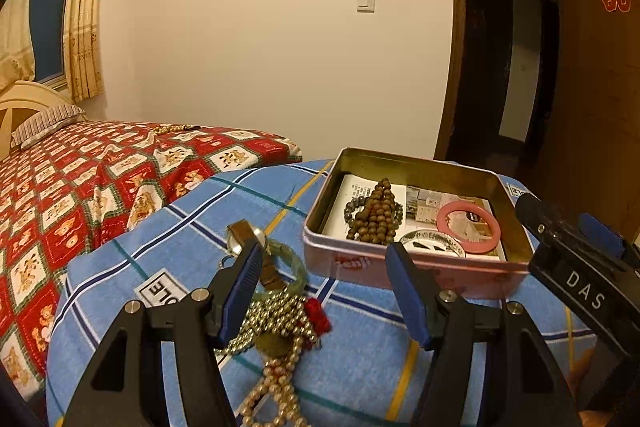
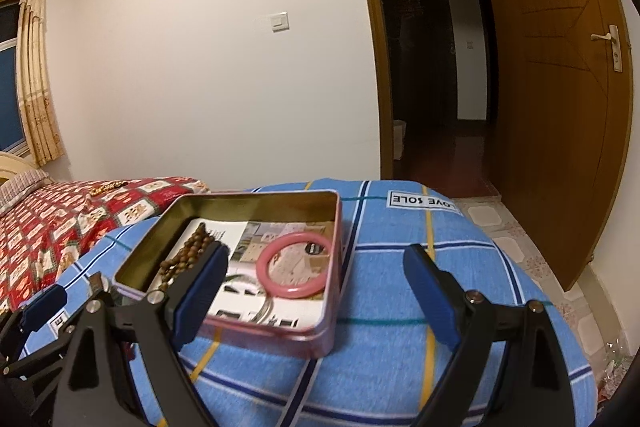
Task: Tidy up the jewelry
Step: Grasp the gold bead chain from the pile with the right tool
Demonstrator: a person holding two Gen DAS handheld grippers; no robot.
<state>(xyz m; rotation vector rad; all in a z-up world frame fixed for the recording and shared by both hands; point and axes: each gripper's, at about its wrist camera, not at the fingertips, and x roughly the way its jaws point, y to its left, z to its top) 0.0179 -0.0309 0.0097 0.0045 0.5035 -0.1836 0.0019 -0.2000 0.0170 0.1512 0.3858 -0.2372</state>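
Left wrist view had the left hand-held gripper [image 1: 322,259] spread wide with nothing pinched, hovering over a blue plaid blanket [image 1: 360,359]. Under and between its fingers lay a tangled heap: a watch [image 1: 246,239] with brown strap, a greenish bangle [image 1: 288,261], a silvery bead chain [image 1: 272,319] with a red charm [image 1: 318,315], and a pearl necklace [image 1: 276,387] trailing toward the camera. None of it was gripped. Just right of the heap sat the pink tin box [image 1: 420,267], open, lined with printed paper. Inside: brown wooden beads [image 1: 374,215] piled over a dark bead bracelet [image 1: 354,207], a pink bangle [image 1: 468,229], and a white patterned bangle [image 1: 432,241] at the front wall. The right hand-held gripper [image 1: 576,227] showed at the right edge, by the tin's right side.

Right wrist view: the right hand-held gripper [image 2: 316,275] was also spread, empty, its left finger over the tin's interior, its right finger over bare blanket. Pink bangle [image 2: 296,263] lay between the fingers, untouched. A thin metal ring [image 2: 266,309] sat near the tin's front wall, possibly the white bangle's edge; too blurred to say. Behind, a red patterned bed [image 1: 80,187] carried another bead string [image 1: 176,128].
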